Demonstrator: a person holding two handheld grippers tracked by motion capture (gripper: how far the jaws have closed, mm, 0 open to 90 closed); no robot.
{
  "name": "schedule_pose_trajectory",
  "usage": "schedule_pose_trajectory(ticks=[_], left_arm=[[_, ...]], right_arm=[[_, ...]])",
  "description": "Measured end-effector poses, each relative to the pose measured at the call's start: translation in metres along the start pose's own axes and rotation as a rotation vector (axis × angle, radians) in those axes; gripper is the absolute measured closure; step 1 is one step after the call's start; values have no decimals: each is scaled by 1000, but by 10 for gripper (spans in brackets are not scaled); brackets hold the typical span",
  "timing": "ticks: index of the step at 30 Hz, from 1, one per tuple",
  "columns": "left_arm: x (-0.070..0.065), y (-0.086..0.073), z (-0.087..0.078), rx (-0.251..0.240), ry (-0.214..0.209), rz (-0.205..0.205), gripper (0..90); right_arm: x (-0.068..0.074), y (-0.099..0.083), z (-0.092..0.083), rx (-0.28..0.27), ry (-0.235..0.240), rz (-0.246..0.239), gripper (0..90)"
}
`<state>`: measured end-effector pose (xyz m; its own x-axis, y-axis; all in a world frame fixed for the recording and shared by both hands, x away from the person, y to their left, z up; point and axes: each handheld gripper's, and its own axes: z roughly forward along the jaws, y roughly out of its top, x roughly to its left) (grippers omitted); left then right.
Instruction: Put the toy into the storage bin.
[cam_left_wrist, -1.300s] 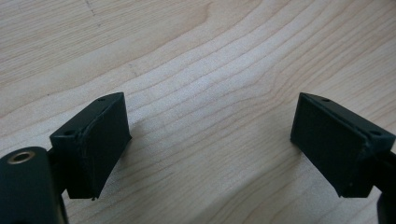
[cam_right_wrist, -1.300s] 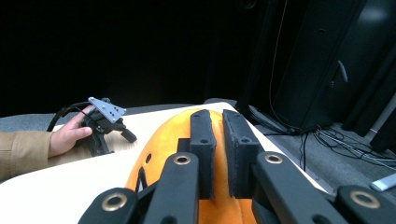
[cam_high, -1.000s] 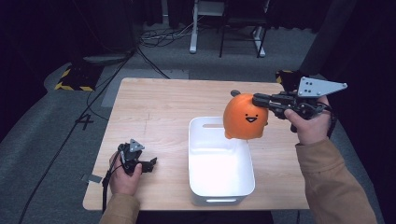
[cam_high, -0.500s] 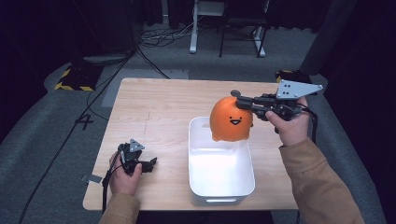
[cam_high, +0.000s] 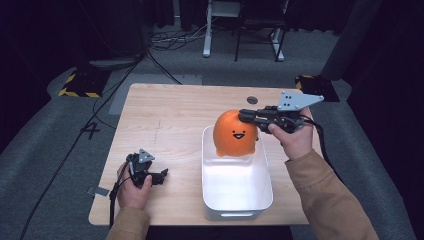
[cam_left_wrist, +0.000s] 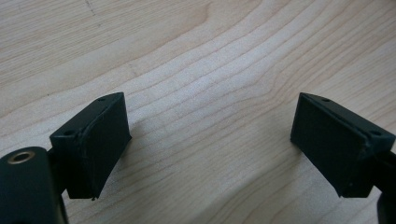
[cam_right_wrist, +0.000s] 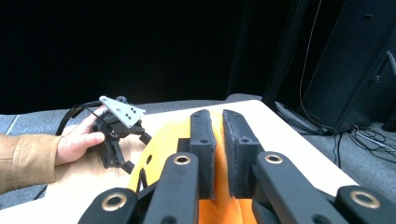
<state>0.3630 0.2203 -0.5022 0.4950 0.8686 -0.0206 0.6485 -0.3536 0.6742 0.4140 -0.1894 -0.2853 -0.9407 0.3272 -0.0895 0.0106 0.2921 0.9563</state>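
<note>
An orange plush toy (cam_high: 235, 134) with a smiling face hangs over the far end of a white bin (cam_high: 235, 187); its lower edge is level with the bin's rim. My right gripper (cam_high: 246, 116) comes in from the right and is shut on a fold at the toy's top. In the right gripper view the two jaws pinch orange fabric (cam_right_wrist: 223, 154) between them. My left gripper (cam_high: 161, 175) lies on the wooden table (cam_high: 165, 115) at the near left, held in a hand. Its jaws stand wide open over bare wood (cam_left_wrist: 210, 144).
A small dark round disc (cam_high: 252, 100) sits in the tabletop behind the toy. Cables (cam_high: 165, 42) and chair legs (cam_high: 240, 47) lie on the floor beyond the table. A yellow-and-black striped block (cam_high: 80, 85) is on the floor at the far left.
My right gripper has carried the toy leftward and down, from beside the bin's far right corner to over its far end. The left hand stayed still.
</note>
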Motion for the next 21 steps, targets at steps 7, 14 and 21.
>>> schedule_pose_trajectory(ticks=[7,14,21], left_arm=[[0,0,0,0,0,0,120],[0,0,0,0,0,0,120],[0,0,0,0,-1,0,120]], right_arm=[[5,-8,16,32,18,-11,834],[9,-17,30,52,29,5,832],[12,-28,40,86,37,18,830]])
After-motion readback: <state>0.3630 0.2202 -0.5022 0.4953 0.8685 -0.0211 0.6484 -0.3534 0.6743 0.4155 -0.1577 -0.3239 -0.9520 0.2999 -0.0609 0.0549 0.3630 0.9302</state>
